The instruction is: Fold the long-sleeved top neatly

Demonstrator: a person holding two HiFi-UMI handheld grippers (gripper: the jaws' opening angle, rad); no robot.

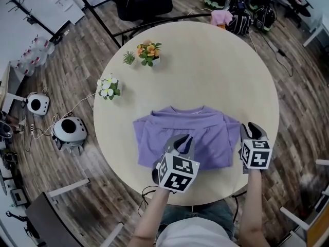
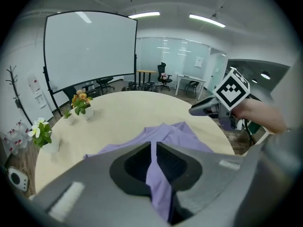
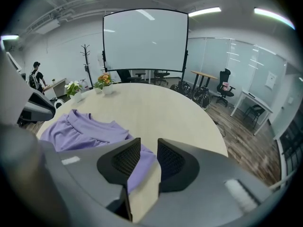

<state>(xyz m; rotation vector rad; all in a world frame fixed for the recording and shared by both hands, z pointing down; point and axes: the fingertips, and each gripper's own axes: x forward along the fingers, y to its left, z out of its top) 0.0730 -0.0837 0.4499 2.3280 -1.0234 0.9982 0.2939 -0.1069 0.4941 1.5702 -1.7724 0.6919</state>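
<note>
Head view: a round pale-beige table (image 1: 216, 66) stands on a dark wood-plank floor (image 1: 72, 60). A lilac long-sleeved fabric top (image 1: 205, 133) lies partly folded on the table's near half, neckline toward the far side. The left gripper (image 1: 181, 140) rests over the garment's near middle, and the right gripper (image 1: 252, 130) sits at its right edge. An orange-flowered plant in a white pot (image 1: 149, 51), a small green potted plant (image 1: 129, 58) and a white-flowered potted plant (image 1: 108, 88) stand along the far-left rim, well apart from the garment. Two round white-and-grey devices (image 1: 69, 130) sit on the floor to the left. Left gripper view: the jaws are pressed together on a raised ridge of the lilac cloth, which runs up between them and down toward the camera. Beyond the table stand a large white curved screen (image 2: 90, 51) and a glass-walled area with office chairs (image 2: 163, 77), and strip lights (image 2: 206, 19) cross the ceiling. Right gripper view: the jaws stand a narrow gap apart with nothing pinched. Through the gap the garment's right edge shows flat on the bare tabletop. A coat stand (image 3: 86, 56) rises beside the screen, and a person (image 3: 35, 77) stands at far left.
</note>
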